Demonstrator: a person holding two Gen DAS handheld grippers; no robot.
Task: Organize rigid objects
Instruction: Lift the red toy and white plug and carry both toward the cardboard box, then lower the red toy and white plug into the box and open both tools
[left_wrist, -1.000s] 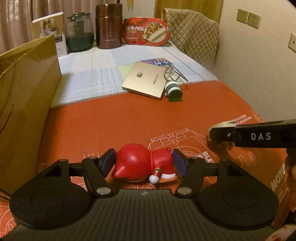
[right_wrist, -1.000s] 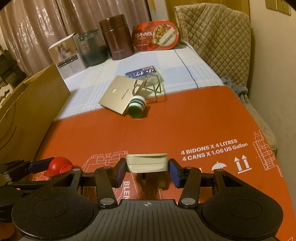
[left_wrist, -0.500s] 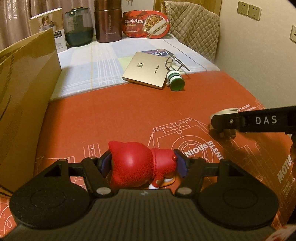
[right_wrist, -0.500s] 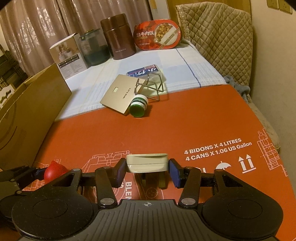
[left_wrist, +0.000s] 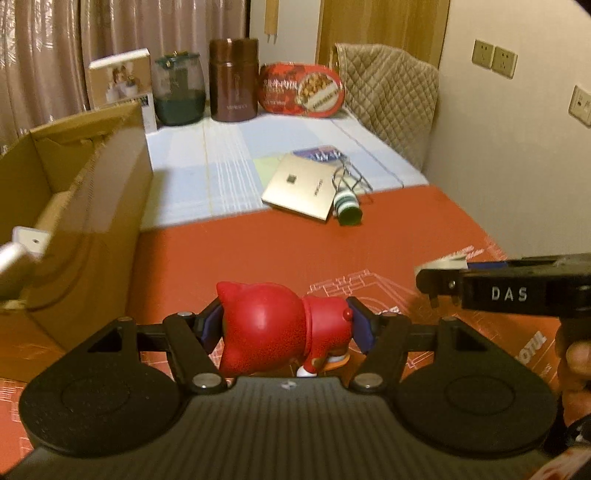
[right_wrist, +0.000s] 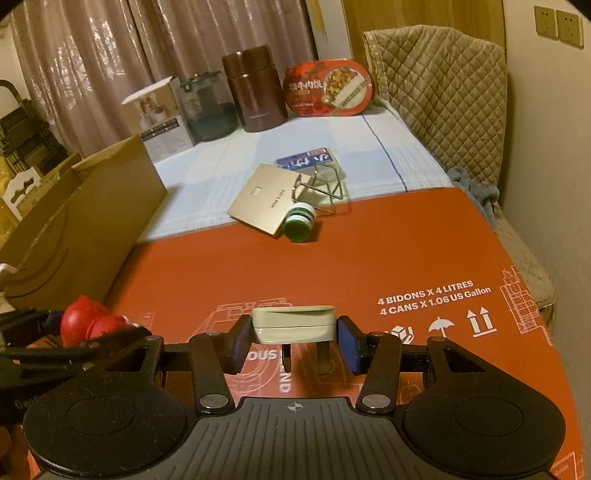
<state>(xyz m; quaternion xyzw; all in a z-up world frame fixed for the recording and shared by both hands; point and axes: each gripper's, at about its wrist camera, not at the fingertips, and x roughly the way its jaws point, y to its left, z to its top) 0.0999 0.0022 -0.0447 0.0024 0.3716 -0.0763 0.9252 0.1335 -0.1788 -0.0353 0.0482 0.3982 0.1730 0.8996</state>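
My left tongs (left_wrist: 286, 325) clamp red cat figurine (left_wrist: 273, 328) by its sides, lifted off orange printed board (left_wrist: 240, 254), body lying sideways so pads bear on head and back. My right tongs (right_wrist: 293, 343) pinch beige plug adapter (right_wrist: 294, 325) across flat flanks, prongs hanging down clear of pads. Both loads carried low, likely bound for open cardboard box (left_wrist: 74, 206) at left. Box interior mostly hidden; white object at its near edge, unidentifiable. Gold flat box (right_wrist: 260, 205), green-capped bottle (right_wrist: 300, 223), wire stand (right_wrist: 321, 188) remain loose further back on bed.
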